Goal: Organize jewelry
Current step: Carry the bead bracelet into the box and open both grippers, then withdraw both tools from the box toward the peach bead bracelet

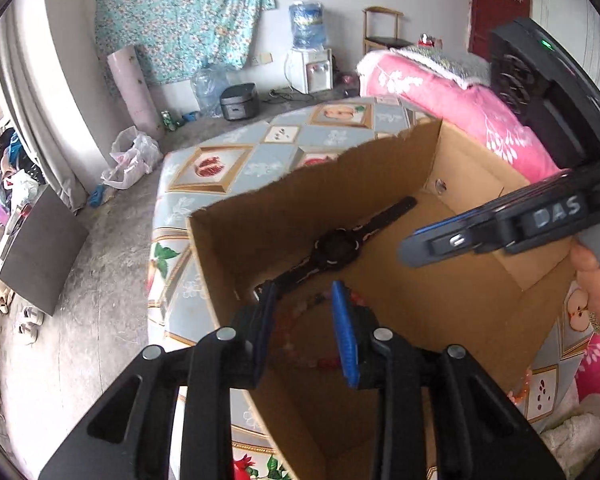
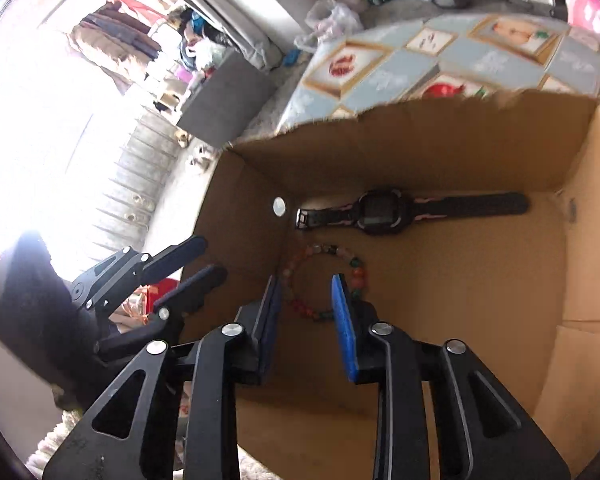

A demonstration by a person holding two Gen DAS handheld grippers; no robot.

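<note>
Open brown cardboard box [image 2: 440, 152] with a torn far rim, standing on a counter [image 1: 236, 148] covered by a grey-blue cloth printed with framed fruit pictures. On the box floor lies a black digital wristwatch [image 2: 380, 213] with pink-edged straps, stretched out flat along the far wall. Just near of it, apart from it, lies a round bracelet of multicoloured beads [image 2: 324, 280] in red, pink, green and orange.

The right gripper [image 2: 306, 316] points down into the box; its blue-padded fingers [image 2: 344, 324] stand partly open on either side of the bracelet's near half and hold nothing. In the left wrist view the left gripper [image 1: 304, 320] is likewise partly open and empty above the box's near left corner, with the bracelet blurred between and below its fingers. The right gripper's body reaches in from the right in that view, bearing raised letters that read "DAS" [image 1: 558, 214]; a hand [image 1: 598, 280] grips its handle. A green indicator light [image 1: 546, 44] glows on its black housing. No other writing is legible.
</note>
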